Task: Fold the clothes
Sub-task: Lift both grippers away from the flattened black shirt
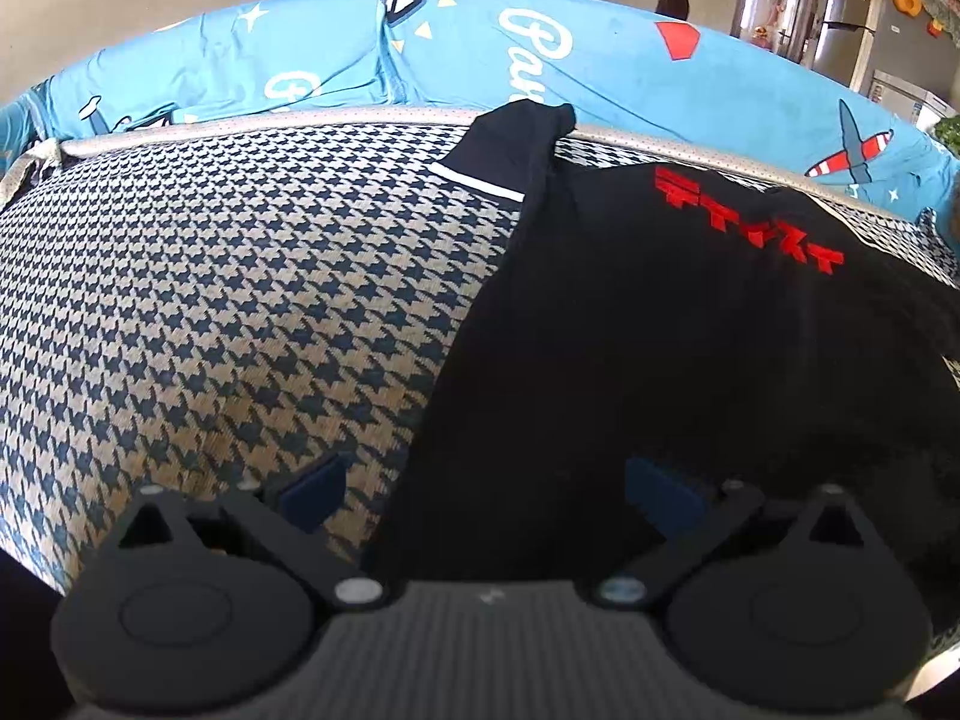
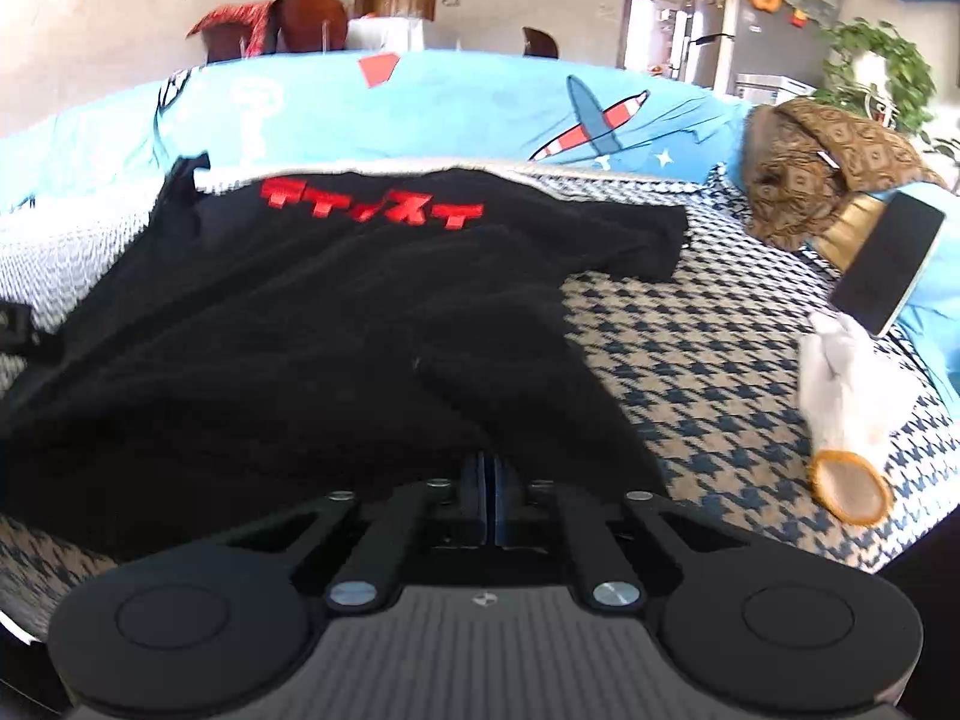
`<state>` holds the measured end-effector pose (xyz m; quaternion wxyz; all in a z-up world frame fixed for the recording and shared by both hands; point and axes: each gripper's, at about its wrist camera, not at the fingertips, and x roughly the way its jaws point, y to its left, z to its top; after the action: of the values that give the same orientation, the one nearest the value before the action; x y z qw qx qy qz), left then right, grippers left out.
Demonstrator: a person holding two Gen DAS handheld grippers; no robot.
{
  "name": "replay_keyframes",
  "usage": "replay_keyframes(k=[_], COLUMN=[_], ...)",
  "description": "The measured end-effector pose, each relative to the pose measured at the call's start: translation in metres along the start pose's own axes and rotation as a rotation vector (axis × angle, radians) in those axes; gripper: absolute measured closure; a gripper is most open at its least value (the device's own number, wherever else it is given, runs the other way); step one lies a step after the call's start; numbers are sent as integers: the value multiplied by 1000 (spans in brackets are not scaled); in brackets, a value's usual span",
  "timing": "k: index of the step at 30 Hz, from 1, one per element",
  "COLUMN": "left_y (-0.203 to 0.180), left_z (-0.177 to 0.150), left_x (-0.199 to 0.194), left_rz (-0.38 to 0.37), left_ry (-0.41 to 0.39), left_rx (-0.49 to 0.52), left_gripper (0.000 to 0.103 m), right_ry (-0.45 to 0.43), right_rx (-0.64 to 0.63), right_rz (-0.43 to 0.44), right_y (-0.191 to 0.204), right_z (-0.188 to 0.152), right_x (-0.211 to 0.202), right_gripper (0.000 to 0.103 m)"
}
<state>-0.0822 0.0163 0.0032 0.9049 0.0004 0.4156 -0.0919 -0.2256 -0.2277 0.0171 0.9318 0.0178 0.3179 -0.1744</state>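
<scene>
The black T-shirt (image 2: 336,324), bearing red block characters (image 2: 372,210) I could not read, lay spread on the houndstooth cover (image 1: 210,312) before a blue sheet lettered "Pa…" (image 1: 534,39), the left tongs (image 1: 486,492) spread wide over its edge and the right tongs (image 2: 487,495) clamped on its hem.

T-shirt (image 2: 336,324) spread on mat (image 2: 690,360); quilt (image 2: 456,102) behind; phone (image 2: 888,261), sock (image 2: 840,396) right of shirt.
</scene>
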Motion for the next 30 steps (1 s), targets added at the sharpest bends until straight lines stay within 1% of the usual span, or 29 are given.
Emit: replay_keyframes(k=[4,7,11,16,19,26,30], left_y=[2,2,1,0,-1,-13,-17], left_z=[1,2,2,1,1,-2,-4], left_x=[-1,-3,-3,-5,-5,-8,-6], left_rz=[5,8,19,23,16,-9,-13], left_ry=[0,-6,-7,-10,-6,0,7], left_rx=[-13,-14,-9,-5,-1,53,76], left_gripper=[0,0,0,0,0,0,0], right_ry=[-18,16,67,72,70,44,20], right_rx=[41,67,68,109,138,172,192], right_rz=[-15,-15,-35,-21,-21,0,-8], right_y=[-13,-23,-25,-31,-34,-35,-40], right_z=[1,-2,-10,-10,-11,-5,5], right_x=[-27,-39,-43,-45,-45,-35,-21], right_gripper=[98,98,98,96,90,89,88])
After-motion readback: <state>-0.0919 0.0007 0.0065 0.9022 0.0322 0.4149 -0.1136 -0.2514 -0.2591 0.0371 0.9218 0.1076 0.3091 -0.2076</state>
